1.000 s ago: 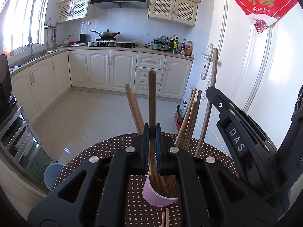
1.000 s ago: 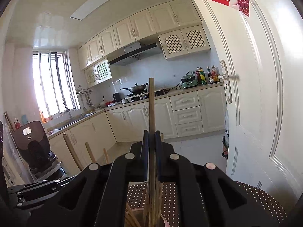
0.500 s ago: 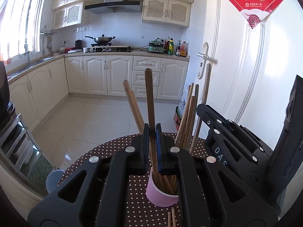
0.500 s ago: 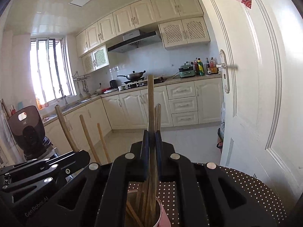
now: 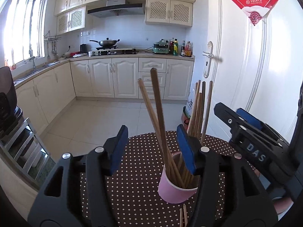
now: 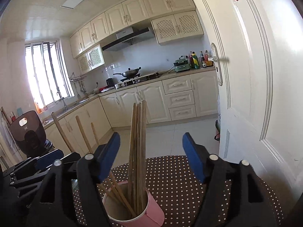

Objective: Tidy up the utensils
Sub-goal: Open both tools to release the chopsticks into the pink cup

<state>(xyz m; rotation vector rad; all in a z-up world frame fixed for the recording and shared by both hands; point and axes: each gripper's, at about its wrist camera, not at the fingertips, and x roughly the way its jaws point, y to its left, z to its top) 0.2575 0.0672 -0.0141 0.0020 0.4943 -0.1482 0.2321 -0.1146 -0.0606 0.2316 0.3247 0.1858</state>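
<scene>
A pink cup (image 5: 176, 191) stands on the brown dotted table (image 5: 136, 170) and holds several wooden chopsticks (image 5: 161, 117). My left gripper (image 5: 152, 148) hovers just over the cup with its jaws opening. Two chopsticks rise between its blue pads (image 5: 186, 151), and neither pad touches them. My right gripper (image 6: 151, 152) is above the cup (image 6: 151, 213) from the other side, its jaws opening too. An upright bundle of chopsticks (image 6: 138, 141) stands free between its pads. Each gripper shows in the other's view: the right gripper (image 5: 233, 113) and the left gripper (image 6: 37, 162).
Two loose chopsticks (image 5: 182, 215) lie on the table in front of the cup. A white door (image 6: 255, 94) stands close on the right. Beyond the table's far edge is the tiled kitchen floor (image 5: 106, 117), with cabinets behind. A metal rack (image 5: 22, 143) stands at the left.
Both grippers were shut on one upright chopstick each. Both have opened now, and the released chopsticks stand in the cup; the left one has tipped to lean left.
</scene>
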